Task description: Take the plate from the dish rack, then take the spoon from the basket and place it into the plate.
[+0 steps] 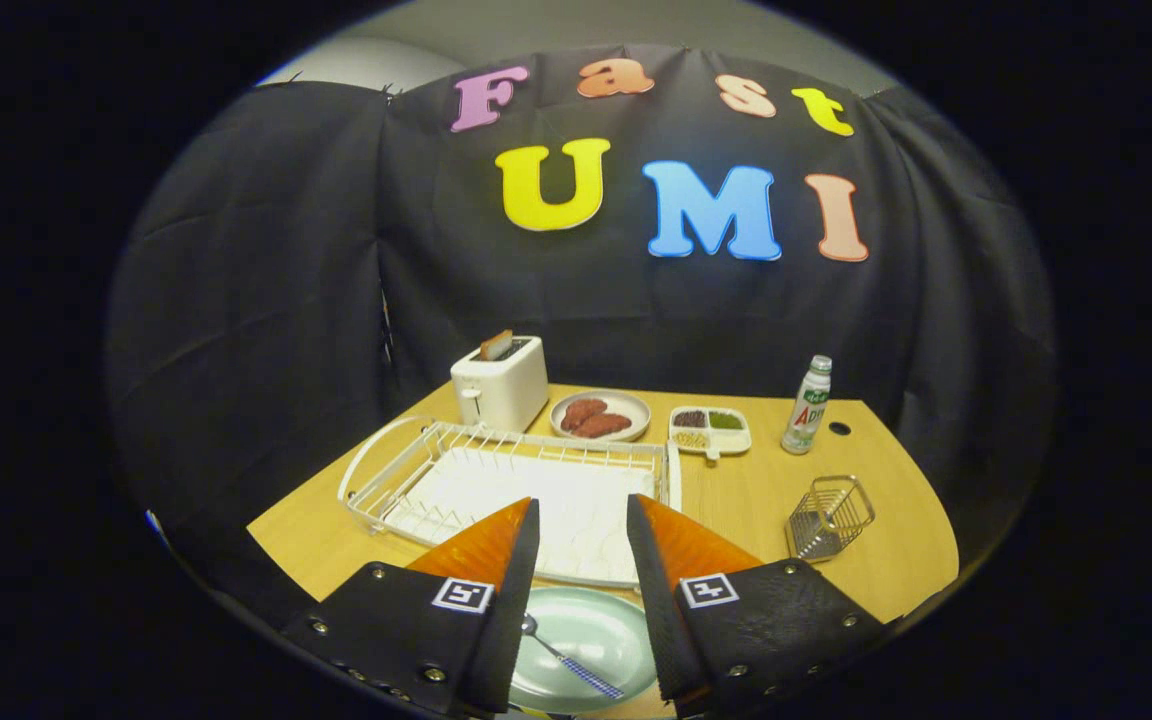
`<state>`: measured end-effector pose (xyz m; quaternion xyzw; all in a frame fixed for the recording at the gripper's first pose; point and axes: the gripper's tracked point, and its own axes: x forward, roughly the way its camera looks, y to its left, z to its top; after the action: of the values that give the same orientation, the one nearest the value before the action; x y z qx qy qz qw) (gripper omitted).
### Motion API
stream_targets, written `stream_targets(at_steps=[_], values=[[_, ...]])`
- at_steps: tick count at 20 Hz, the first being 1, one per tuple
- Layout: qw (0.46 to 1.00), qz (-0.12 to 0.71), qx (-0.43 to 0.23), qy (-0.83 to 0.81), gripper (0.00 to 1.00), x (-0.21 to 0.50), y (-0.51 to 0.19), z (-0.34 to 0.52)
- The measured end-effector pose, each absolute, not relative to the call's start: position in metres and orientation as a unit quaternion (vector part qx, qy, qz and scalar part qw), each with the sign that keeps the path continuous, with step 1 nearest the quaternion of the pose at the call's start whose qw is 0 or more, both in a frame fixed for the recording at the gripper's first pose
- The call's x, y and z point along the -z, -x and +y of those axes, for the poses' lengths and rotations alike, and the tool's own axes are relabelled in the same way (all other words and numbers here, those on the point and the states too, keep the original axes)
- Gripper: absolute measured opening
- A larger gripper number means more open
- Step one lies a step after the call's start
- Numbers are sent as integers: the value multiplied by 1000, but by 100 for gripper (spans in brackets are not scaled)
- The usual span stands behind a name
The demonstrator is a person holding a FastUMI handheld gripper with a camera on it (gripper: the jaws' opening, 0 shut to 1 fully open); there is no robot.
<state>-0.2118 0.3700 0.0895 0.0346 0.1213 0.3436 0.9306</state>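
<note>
Gripper view: claw (582,512) spread above spoon (568,658).

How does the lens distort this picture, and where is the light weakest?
Gripper view: fisheye bends the table edge and rack rim into curves; the cloth wall falls dark toward its sides; the plate with spoon, between the open tool fingers, stays evenly lit.

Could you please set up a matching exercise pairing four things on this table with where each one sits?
Things:
1. metal spoon
2. white wire dish rack
3. slice of toast
4. green-capped plastic bottle

Places:
A. in the white toaster
B. right of the divided white tray
C. on the pale green plate, between the open fingers
D. just beyond the fingers

Pairs: 1-C, 2-D, 3-A, 4-B
</note>
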Motion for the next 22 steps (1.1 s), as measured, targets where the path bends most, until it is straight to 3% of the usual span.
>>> stream_targets(at_steps=[9,19,21,22], values=[[958,7,-272,-90,53,-205,170,317],[972,-35,-197,-124,55,-222,143,265],[976,-40,-177,-124,100,-223,132,257],[976,-41,-173,-124,98,-225,133,254]])
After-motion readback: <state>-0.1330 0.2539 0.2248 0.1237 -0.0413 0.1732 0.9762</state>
